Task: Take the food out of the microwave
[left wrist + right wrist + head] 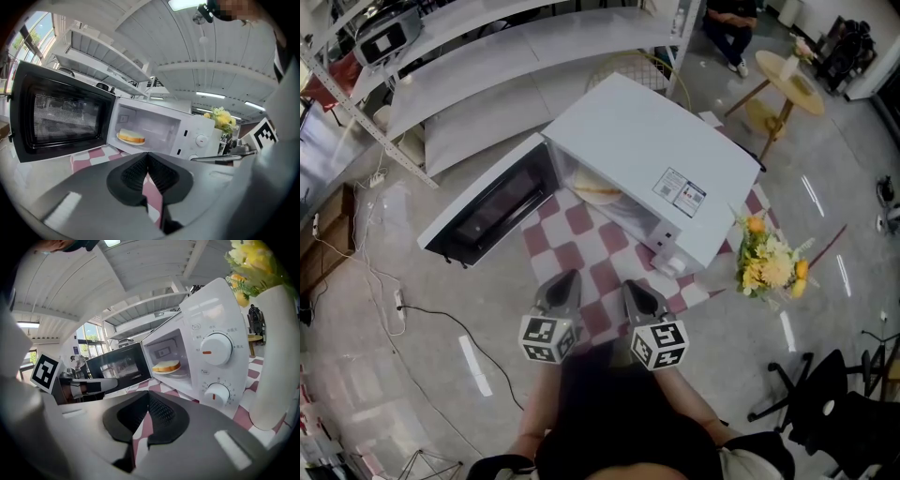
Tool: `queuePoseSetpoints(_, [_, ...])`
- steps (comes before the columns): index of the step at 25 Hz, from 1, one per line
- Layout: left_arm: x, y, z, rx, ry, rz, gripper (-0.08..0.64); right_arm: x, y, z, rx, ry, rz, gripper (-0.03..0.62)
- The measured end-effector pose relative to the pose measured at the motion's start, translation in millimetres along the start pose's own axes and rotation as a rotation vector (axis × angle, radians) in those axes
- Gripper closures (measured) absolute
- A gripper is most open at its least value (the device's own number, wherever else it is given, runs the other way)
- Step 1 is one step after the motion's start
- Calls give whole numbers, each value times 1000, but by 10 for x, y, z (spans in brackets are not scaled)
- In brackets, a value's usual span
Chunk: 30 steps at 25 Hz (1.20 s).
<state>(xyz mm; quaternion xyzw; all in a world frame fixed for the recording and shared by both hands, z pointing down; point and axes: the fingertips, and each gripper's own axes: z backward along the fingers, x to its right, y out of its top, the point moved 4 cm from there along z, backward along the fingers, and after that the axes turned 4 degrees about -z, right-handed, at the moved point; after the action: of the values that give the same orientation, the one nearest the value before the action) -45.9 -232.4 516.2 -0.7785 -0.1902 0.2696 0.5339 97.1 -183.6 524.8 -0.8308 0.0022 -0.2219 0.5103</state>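
Head view: bread (598, 191) on a plate (123, 140) sits inside the open microwave (656, 155), centre frame. The left gripper (565, 281) and right gripper (636, 289) hang below, both closed and empty. A shallow rim pinch could tip it.

The left gripper (563, 281) and right gripper (638, 289) are held side by side, near each other but apart, both pointing forward, away from the body. On each, the 2 jaws are closed tip to tip with nothing between them. Each marker cube (548, 338) sits at the rear, facing up. The left forearm (534, 417) runs back to the torso. The hands seem hidden beneath the cubes.
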Motion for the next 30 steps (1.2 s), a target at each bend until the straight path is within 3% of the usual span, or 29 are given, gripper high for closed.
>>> queuePoseSetpoints(15, [-315, 24, -435, 2, -53, 97, 551, 153, 139, -346, 17, -71, 31, 591])
queuePoseSetpoints(30, [-606, 29, -918, 11, -85, 291, 551, 239, 184, -678, 0, -83, 38, 591])
